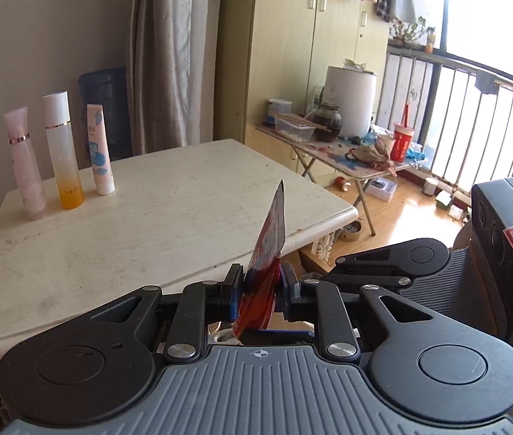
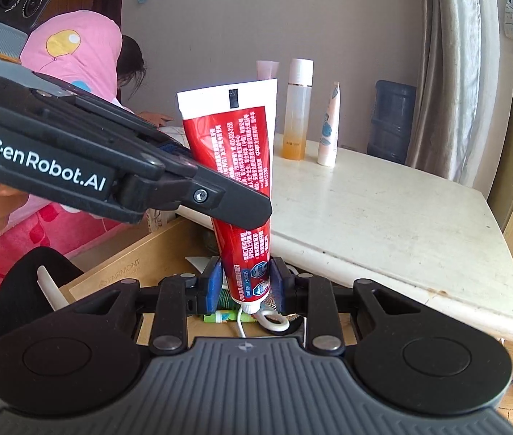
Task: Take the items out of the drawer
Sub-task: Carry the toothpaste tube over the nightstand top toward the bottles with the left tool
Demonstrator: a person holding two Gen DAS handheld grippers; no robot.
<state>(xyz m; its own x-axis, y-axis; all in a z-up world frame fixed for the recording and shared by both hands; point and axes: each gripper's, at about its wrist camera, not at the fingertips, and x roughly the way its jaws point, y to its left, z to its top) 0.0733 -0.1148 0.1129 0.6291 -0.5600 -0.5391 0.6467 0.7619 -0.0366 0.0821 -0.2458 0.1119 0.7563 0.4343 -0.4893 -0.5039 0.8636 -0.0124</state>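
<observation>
left gripper (image 1: 262, 286) pinches the red toothpaste tube (image 2: 244, 195) mid-body; right gripper (image 2: 244, 286) clamps its cap end, tube upright above the open drawer (image 2: 111, 272). three bottles (image 1: 59, 152) stand ahead on the table (image 1: 166, 217). clutter remains below.

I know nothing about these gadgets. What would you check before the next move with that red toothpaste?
1. Left gripper hold: ok, shut on the toothpaste tube at mid-body.
2. Right gripper hold: ok, pads press both sides near the cap end.
3. Single holder for carrying: not ok, both grippers clamp the tube.
4. Tube out of the drawer: cannot tell, the cap end hangs just over its contents.
5. Landing spot on the table: ok, the near part is bare.
6. Orange bottle and neighbours: ok, upright at the far edge.
</observation>
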